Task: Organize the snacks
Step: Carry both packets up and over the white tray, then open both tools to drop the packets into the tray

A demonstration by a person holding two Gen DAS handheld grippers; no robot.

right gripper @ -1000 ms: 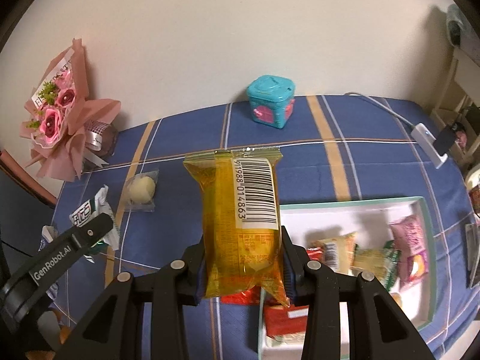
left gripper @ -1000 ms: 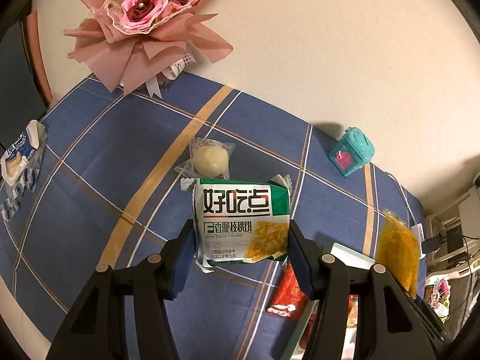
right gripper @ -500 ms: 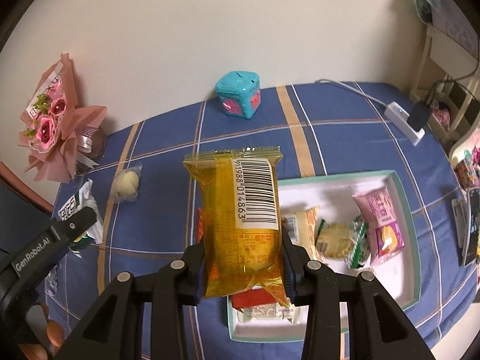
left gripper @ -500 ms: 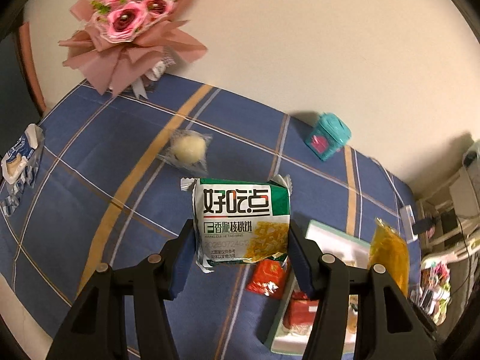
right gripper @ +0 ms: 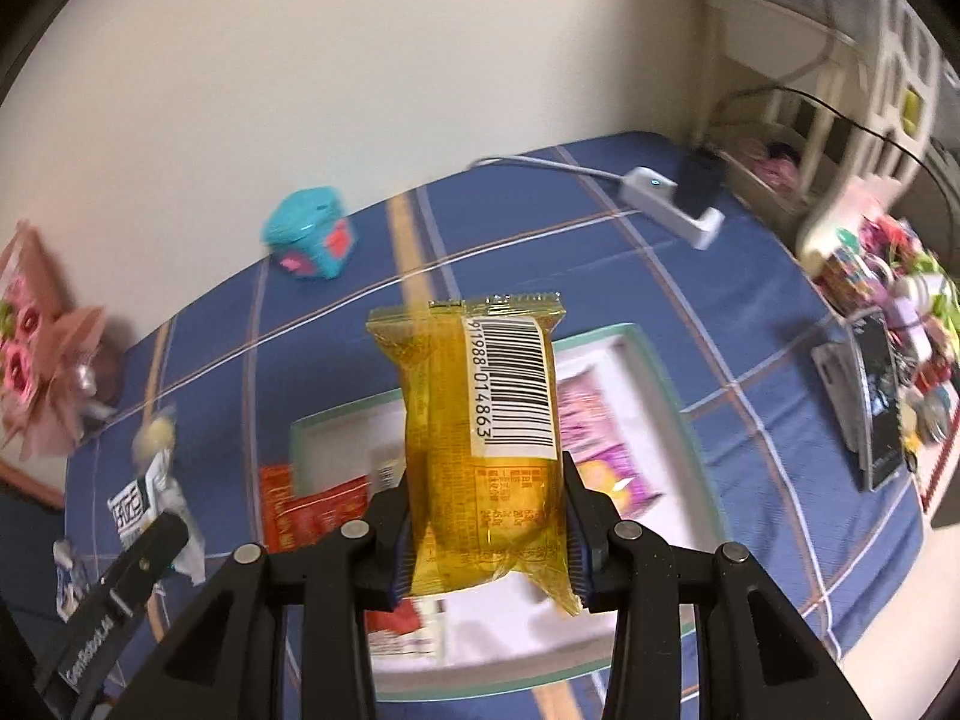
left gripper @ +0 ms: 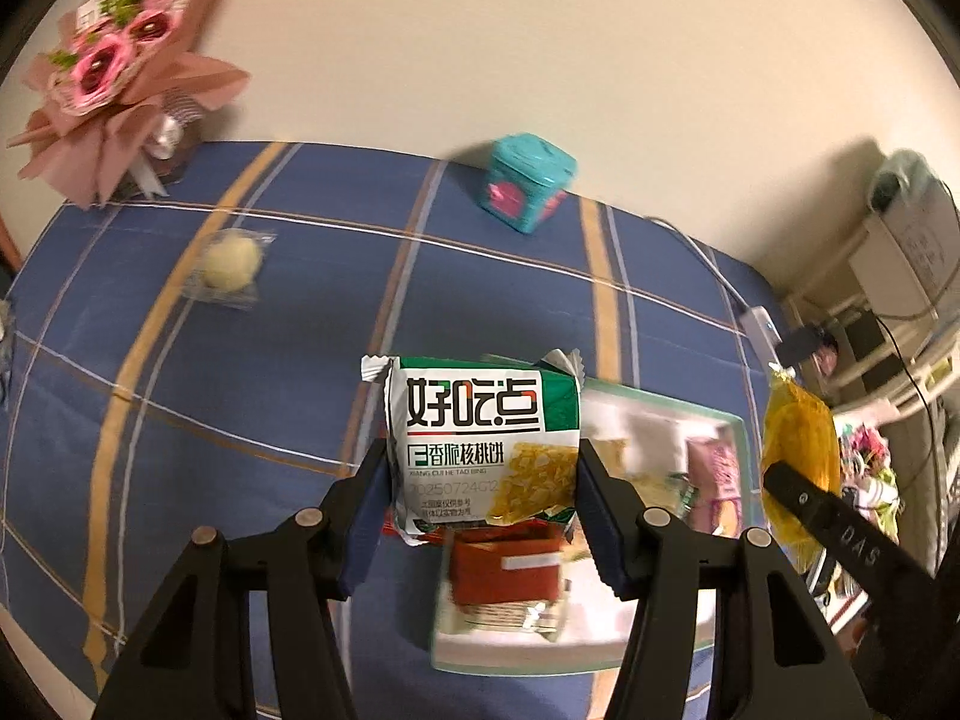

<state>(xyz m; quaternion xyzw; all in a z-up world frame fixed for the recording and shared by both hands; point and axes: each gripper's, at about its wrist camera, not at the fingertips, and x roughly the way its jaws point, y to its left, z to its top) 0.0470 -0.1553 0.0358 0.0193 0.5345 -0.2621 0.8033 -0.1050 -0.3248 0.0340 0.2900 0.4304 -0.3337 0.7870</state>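
The left hand-held gripper [left gripper: 483, 486] is clenched on a green-and-white packet [left gripper: 485, 444], held upright with its printed face to the camera, the pads pressing its two short sides. The right hand-held gripper [right gripper: 487, 504] grips a yellow packet [right gripper: 480, 420] by its lower half, its long axis standing up along the fingers, barcode facing the camera. Both are carried above the blue plaid desk [left gripper: 240, 360]. The tray [left gripper: 735, 426], white inside with a green rim, lies just below and ahead of both packets; in the right wrist view the yellow packet hangs over the tray [right gripper: 654, 372] near its middle, whereas in the left view the green packet sits over the tray's near-left corner, above a red packet [left gripper: 504, 564] at that edge. So the right hand looks better placed to drop first, straight down; the left probably needs to shift rightward, further over the tray. A round pale snack [left gripper: 231, 258] in clear wrap lies on the desk well to the left, not yet gathered
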